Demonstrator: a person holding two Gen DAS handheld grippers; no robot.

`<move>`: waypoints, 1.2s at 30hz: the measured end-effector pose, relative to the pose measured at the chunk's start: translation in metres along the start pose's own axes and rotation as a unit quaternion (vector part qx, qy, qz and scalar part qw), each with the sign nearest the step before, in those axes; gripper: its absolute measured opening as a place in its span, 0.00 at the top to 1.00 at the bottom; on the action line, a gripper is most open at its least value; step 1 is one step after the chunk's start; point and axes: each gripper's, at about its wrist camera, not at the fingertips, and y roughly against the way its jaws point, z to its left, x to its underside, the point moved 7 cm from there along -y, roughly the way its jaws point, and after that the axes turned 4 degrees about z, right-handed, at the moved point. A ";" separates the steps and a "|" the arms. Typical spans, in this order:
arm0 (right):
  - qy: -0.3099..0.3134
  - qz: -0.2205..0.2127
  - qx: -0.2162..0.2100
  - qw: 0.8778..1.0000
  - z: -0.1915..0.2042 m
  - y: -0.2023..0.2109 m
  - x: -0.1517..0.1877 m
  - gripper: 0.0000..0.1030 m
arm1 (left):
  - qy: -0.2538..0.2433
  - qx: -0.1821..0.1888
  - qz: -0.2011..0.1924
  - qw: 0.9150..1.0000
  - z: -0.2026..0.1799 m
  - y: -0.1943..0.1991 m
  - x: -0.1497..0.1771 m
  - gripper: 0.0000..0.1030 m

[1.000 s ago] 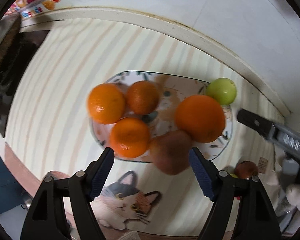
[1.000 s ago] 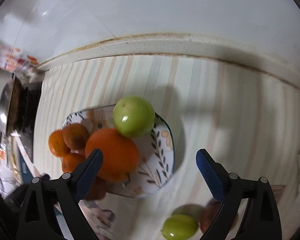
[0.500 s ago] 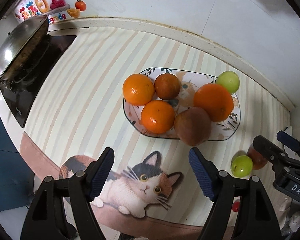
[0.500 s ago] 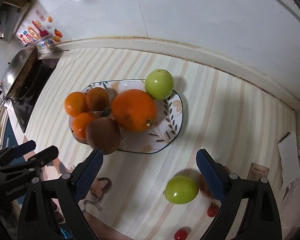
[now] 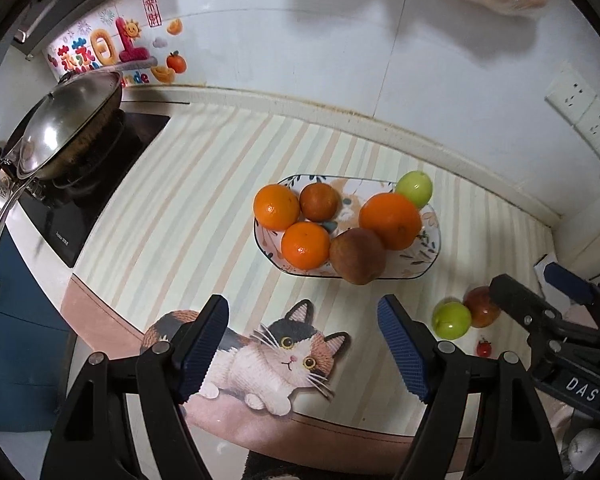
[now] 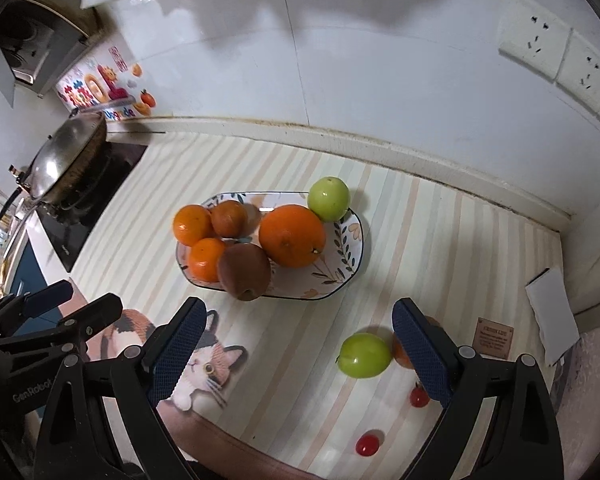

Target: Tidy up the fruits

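A patterned plate (image 5: 427, 258) (image 6: 352, 264) on the striped mat holds three small oranges (image 5: 276, 207), a big orange (image 6: 292, 235), a brown fruit (image 6: 245, 271) at its front rim and a green apple (image 6: 328, 199) at its back rim. A second green apple (image 6: 364, 355) (image 5: 451, 320) lies on the mat right of the plate, beside a red fruit (image 5: 480, 306). Two small red tomatoes (image 6: 367, 444) (image 6: 418, 397) lie near the front edge. My left gripper (image 5: 302, 346) is open and empty, held back from the plate. My right gripper (image 6: 296, 350) is open and empty, the loose green apple near its right finger.
A wok with a steel lid (image 5: 66, 128) sits on a black hob (image 6: 88, 200) at the far left. A white wall with sockets (image 6: 556, 54) runs behind. A white card (image 6: 552, 320) and a small brown tag (image 6: 494, 338) lie at the right. A cat picture (image 5: 284, 356) marks the mat's front.
Both grippers have pulled back and up from the plate, so the whole counter now shows. The fruit on the plate has not moved.
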 end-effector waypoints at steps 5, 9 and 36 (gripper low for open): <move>0.001 -0.019 -0.001 1.000 0.003 0.027 0.008 0.07 | -0.001 0.009 -0.016 1.000 -0.003 0.022 0.007 0.26; -0.002 -0.030 -0.003 1.000 0.003 0.041 0.013 0.07 | -0.008 0.010 -0.027 1.000 -0.008 0.036 0.014 0.26; -0.223 0.064 -0.013 0.973 -0.180 -0.046 0.081 0.28 | -0.129 0.045 0.153 0.979 -0.162 -0.116 0.033 0.26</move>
